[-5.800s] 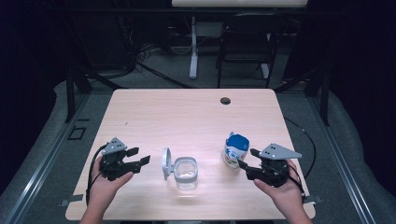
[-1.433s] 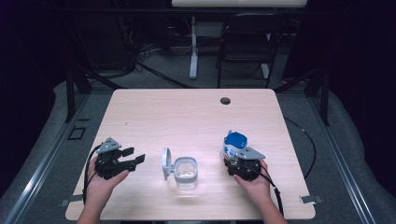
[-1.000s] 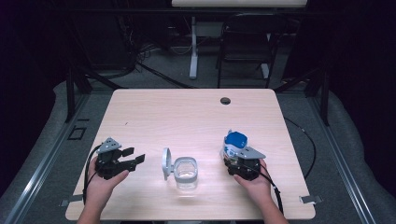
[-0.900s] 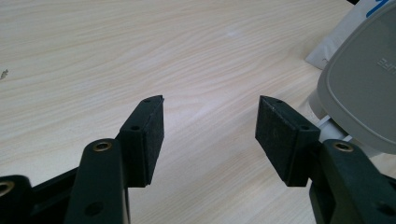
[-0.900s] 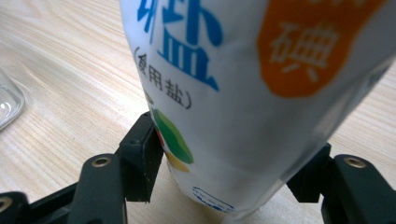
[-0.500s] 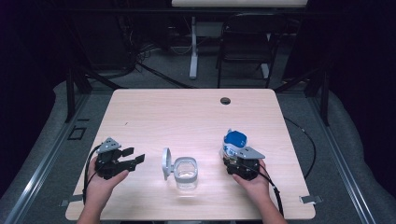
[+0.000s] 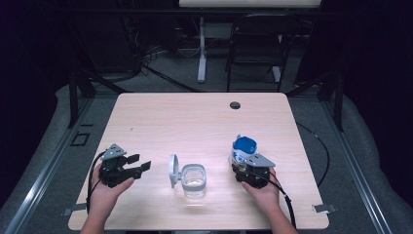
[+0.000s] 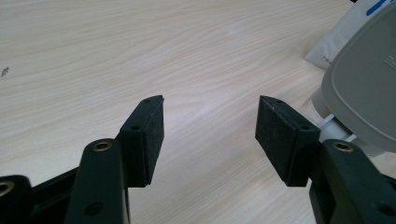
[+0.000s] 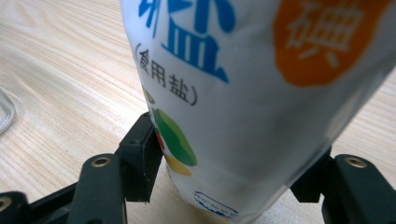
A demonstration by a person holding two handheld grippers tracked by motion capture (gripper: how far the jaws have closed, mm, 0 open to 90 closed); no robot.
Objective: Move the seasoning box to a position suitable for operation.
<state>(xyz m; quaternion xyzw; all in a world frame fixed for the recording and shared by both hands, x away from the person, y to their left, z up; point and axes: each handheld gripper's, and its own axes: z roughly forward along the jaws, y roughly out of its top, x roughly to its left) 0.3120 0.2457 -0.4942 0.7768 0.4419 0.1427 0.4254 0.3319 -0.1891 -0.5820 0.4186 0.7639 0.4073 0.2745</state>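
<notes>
A white salt bag (image 7: 243,146) with a blue top stands on the right side of the table. In the right gripper view the salt bag (image 9: 243,93) fills the space between the jaws of my right gripper (image 9: 229,158); the left fingertip (image 9: 147,149) touches its side, and the bag hides the right one. In the high view my right gripper (image 7: 241,165) sits just in front of the bag, jaws spread wide. My left gripper (image 7: 140,163) rests open on the left, with bare table between the jaws of my left gripper (image 8: 210,135).
A clear glass jar (image 7: 194,178) with a hinged grey lid (image 7: 173,170) swung open stands between the two hands. The grey lid (image 8: 369,84) is close to my left gripper's right jaw. The wooden table (image 7: 195,122) has a cable hole (image 7: 235,105) at the back.
Since 5.8 s ago my right gripper moved left and forward until its jaws came around the salt bag. Over the last second nothing has visibly moved.
</notes>
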